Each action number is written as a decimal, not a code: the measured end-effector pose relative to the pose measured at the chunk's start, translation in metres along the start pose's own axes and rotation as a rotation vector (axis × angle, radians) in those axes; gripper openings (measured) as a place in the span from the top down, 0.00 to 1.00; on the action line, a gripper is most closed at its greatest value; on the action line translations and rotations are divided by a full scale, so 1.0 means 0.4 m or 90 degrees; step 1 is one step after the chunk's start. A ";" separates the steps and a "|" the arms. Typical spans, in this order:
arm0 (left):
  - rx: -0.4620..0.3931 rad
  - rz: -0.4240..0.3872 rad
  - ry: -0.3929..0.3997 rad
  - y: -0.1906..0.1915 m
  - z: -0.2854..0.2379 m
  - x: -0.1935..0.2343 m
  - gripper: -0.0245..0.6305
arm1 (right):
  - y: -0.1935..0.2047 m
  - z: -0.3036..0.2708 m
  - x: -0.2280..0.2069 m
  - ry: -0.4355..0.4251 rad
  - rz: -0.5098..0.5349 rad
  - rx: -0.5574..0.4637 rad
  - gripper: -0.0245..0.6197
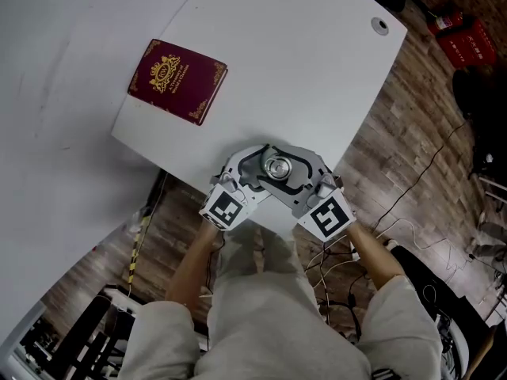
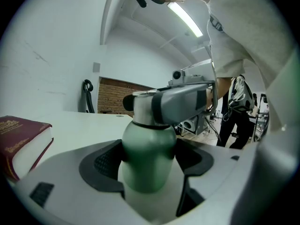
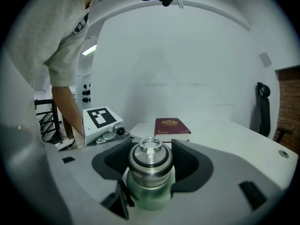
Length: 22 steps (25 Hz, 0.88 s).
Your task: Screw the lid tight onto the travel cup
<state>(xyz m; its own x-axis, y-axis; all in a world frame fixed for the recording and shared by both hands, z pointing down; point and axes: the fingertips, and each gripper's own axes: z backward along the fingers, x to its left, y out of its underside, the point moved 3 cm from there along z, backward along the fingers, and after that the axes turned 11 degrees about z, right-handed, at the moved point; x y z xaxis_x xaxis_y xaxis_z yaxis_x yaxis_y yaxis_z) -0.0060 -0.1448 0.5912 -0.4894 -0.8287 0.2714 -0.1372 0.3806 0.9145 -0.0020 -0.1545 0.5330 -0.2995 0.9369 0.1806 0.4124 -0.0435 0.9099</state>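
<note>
Nearest to the person, both forearms reach forward over the knees, and the two grippers meet at the near edge of the white table (image 1: 317,70). The left gripper (image 1: 252,171) comes in from the left and clamps the green body of the travel cup (image 2: 147,153); in its own view the dark pads press on both sides of the body, below the shoulder. The right gripper (image 1: 301,174) comes in from the right, a little higher, and its jaws are closed on the steel lid (image 3: 149,161), one pad on each side, with the small ring on top free between them.

The cup stands upright between the two grippers, so its long axis is vertical, and both grippers point at it from the person's side, slightly downward. This is the relation that matters, I think: the lid must turn around this vertical axis, so the right hand has to roll around the lid while the left hand keeps the body from turning with it. How much of the thread is already taken I cannot tell.

Farther on the table lies a dark red book (image 1: 177,81), well apart from the cup, and at the far corner there is a small round hole (image 1: 381,25).
</note>
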 end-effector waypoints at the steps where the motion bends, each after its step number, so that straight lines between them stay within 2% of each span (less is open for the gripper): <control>1: 0.000 0.000 0.000 0.000 0.000 0.000 0.44 | 0.001 0.000 0.000 0.013 -0.005 0.001 0.56; 12: -0.001 0.005 0.001 0.004 -0.001 0.004 0.44 | 0.007 -0.006 -0.005 0.117 -0.030 0.005 0.56; 18: 0.001 0.009 0.007 0.004 0.002 0.003 0.44 | 0.005 -0.007 -0.002 0.127 -0.030 -0.001 0.56; 19: 0.001 0.011 0.007 0.004 0.002 0.003 0.44 | 0.006 -0.007 -0.002 0.126 -0.035 -0.002 0.54; 20: 0.002 0.014 0.007 0.005 0.002 0.003 0.44 | 0.007 -0.006 -0.001 0.127 -0.042 -0.002 0.44; 22: 0.009 0.019 0.004 0.010 0.006 0.002 0.44 | 0.008 -0.001 0.001 0.135 -0.054 -0.005 0.42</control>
<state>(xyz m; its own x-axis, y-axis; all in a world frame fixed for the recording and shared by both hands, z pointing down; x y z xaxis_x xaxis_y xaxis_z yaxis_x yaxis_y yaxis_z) -0.0092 -0.1429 0.5944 -0.4880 -0.8197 0.2998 -0.1357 0.4106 0.9016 -0.0013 -0.1543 0.5361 -0.5080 0.8431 0.1765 0.3714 0.0296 0.9280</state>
